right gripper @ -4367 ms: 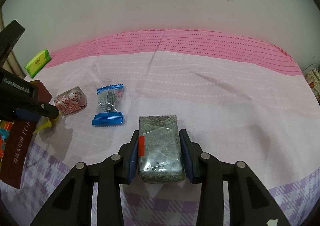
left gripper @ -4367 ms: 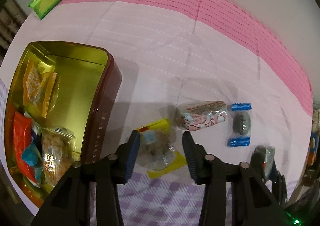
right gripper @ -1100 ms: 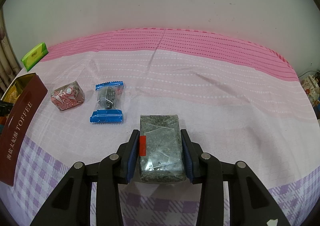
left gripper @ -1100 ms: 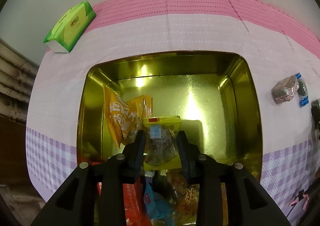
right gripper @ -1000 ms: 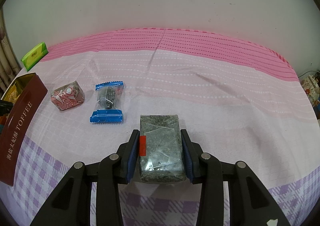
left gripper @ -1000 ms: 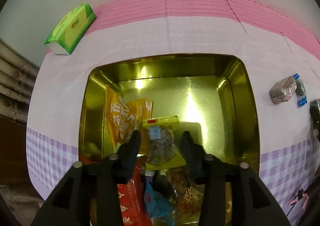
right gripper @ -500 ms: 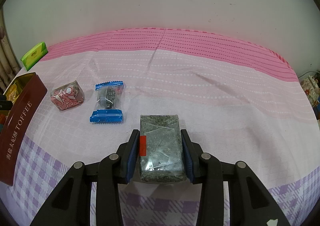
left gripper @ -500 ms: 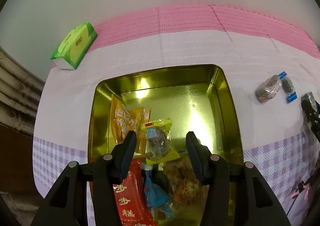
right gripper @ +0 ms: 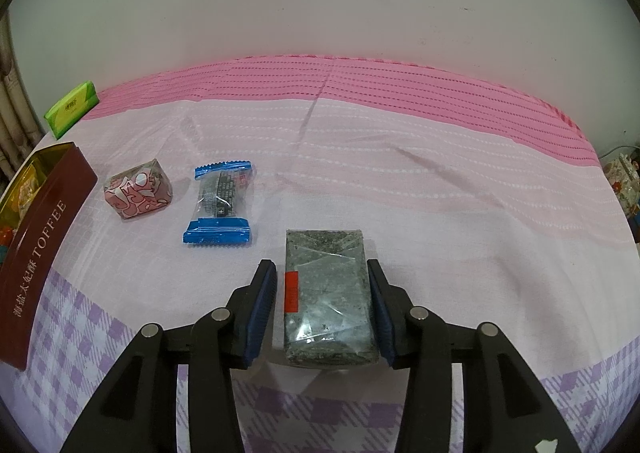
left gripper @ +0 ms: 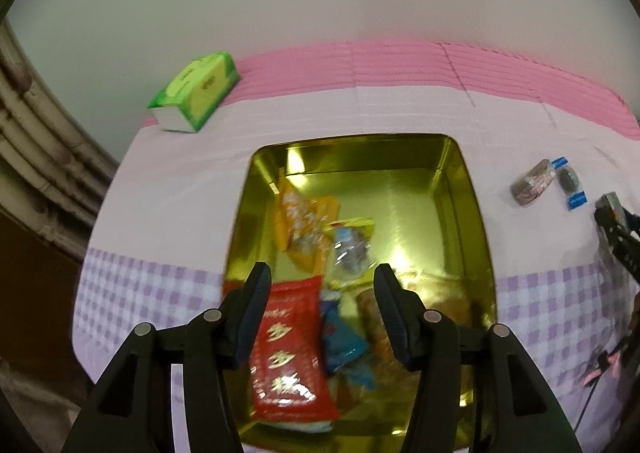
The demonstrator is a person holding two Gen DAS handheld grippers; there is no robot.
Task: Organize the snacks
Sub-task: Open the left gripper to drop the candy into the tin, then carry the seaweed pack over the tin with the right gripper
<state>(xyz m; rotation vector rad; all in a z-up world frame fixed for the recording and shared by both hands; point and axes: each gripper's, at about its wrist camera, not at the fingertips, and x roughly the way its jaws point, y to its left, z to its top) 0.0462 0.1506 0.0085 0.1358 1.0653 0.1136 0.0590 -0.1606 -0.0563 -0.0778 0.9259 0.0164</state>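
My left gripper [left gripper: 323, 271] hangs above the open gold tin [left gripper: 472, 213], its jaws opening with nothing between them. Under it in the tin lie a yellow-edged clear packet [left gripper: 352, 245], an orange packet [left gripper: 300, 221], a red packet [left gripper: 288, 345] and other snacks. My right gripper [right gripper: 321, 267] straddles a grey-green wrapped block [right gripper: 326, 293] lying on the cloth. Its jaws are opening, and a gap shows between the left pad and the block. A pink-patterned snack [right gripper: 138, 189] and a blue-ended packet [right gripper: 222, 209] lie to the left, between the block and the tin [right gripper: 44, 229].
A green tissue pack [left gripper: 196, 93] sits at the table's far left corner by the wall. The pink and purple-checked tablecloth [right gripper: 440, 181] covers the table. Pipes run along the left edge, and boxes stand off the right end.
The left gripper let go of the yellow-edged packet, which now lies in the tin, then opened wider and rose back. The right jaws spread slightly off the grey-green block.
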